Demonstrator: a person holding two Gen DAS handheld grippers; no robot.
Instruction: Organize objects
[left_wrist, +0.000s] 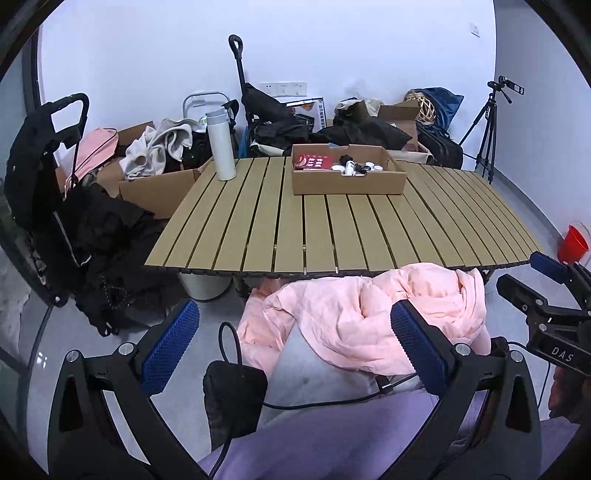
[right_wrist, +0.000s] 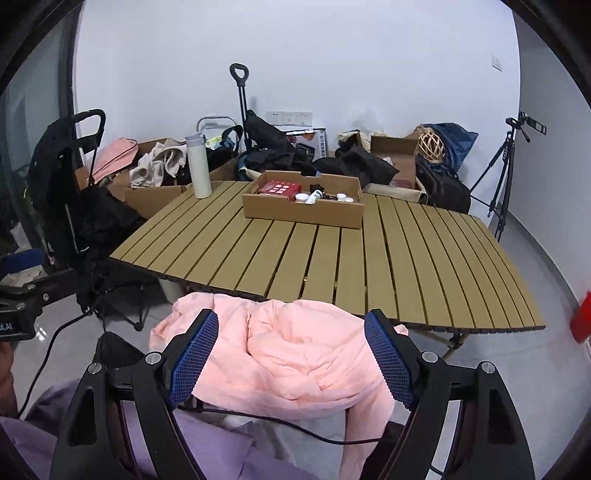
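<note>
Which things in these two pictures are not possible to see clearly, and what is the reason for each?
- Small items in the cardboard tray: too small in both views; only white caps and a red box show.
- Table legs: hidden by the tabletop and the pink garment.
- Red object: cut off by the right wrist view's edge.
- Floor boxes' contents: covered by clothes.

White wall (left_wrist: 332, 48), grey floor (right_wrist: 546, 266), slatted table (left_wrist: 369, 229)
</note>
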